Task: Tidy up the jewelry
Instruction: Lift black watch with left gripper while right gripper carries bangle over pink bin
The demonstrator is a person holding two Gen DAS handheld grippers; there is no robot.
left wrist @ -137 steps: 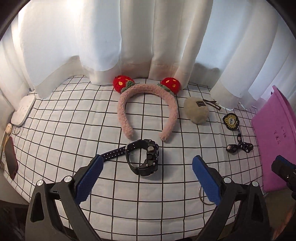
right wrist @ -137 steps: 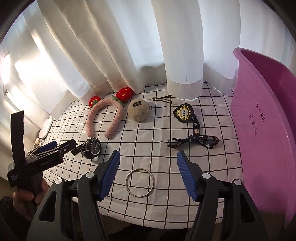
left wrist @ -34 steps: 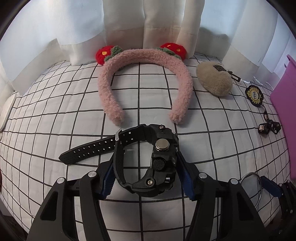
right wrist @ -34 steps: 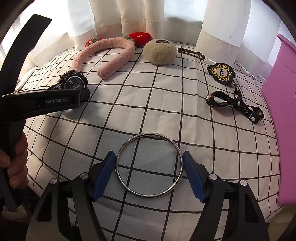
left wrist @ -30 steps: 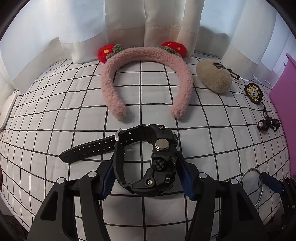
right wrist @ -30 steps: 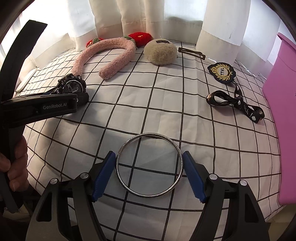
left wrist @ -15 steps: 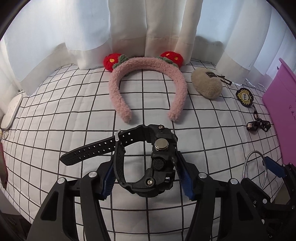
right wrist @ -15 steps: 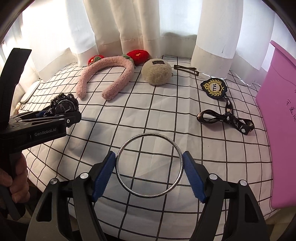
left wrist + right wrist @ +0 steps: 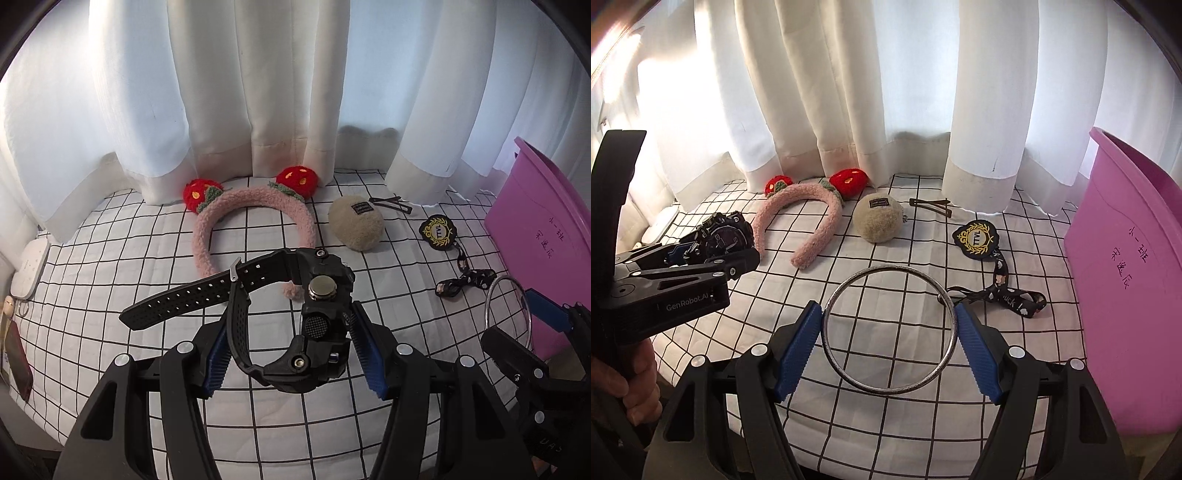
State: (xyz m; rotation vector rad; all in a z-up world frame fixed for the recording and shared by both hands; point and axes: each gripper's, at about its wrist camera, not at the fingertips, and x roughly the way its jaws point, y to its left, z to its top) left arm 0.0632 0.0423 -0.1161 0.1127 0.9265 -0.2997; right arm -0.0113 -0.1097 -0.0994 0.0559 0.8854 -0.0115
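Note:
My left gripper (image 9: 291,354) is shut on a black digital watch (image 9: 317,321) and holds it above the checked cloth; its strap hangs out to the left. My right gripper (image 9: 888,334) is shut on a silver bangle (image 9: 890,328), also lifted off the cloth. The bangle shows at the right edge of the left wrist view (image 9: 509,314), and the watch at the left of the right wrist view (image 9: 720,236). A pink open bin (image 9: 1126,266) stands at the right.
On the checked cloth (image 9: 886,240) lie a pink strawberry headband (image 9: 255,218), a beige pompom (image 9: 356,223), a hair clip (image 9: 931,205), and a badge with black lanyard (image 9: 993,269). White curtains hang behind. A white device (image 9: 31,266) lies at the far left.
Both grippers closed on their items earlier and have now lifted them clear of the cloth, rising and pulling back. The table items look smaller and further away.

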